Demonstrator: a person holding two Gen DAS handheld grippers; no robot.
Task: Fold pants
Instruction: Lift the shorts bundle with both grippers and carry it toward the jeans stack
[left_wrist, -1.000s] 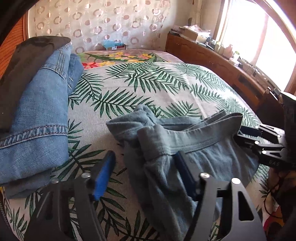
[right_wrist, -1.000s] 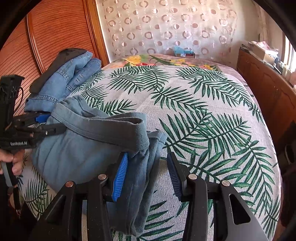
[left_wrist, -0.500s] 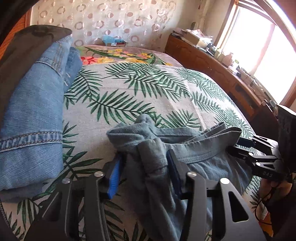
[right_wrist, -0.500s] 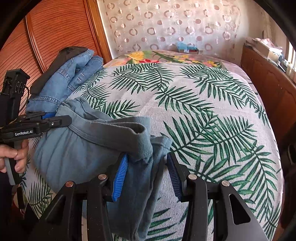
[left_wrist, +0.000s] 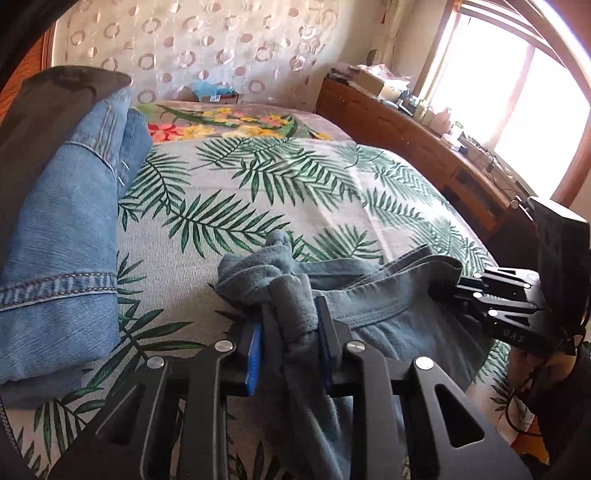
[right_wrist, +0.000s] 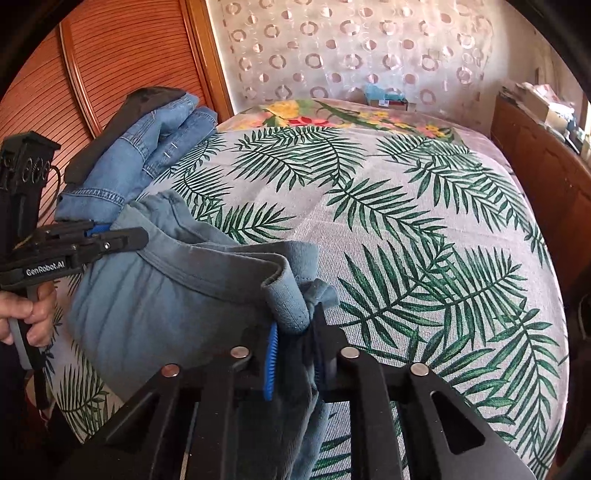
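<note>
Pinching the grey-blue pants (left_wrist: 369, 314) at both waistband ends, left hand-held gripper (left_wrist: 291, 339) and right hand-held gripper (right_wrist: 295, 343) having just been closing onto cloth. Still bunching on the bed (right_wrist: 406, 221); folding barely beginning. Sitting folded far left: jeans (left_wrist: 62, 240).

light: bright daylight | source: window (left_wrist: 517, 92) at 2 o'clock, blown-out glare | edges: fisheye bending, dark corners | focus: sharp

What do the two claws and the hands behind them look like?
Both are matte black angular frames with silver rivets and blue ribbed pads. The left claw bears white "GenRobot.AI" lettering; the right claw shows "DAS", a dark sleeve and thin black cables trailing behind it.
</note>
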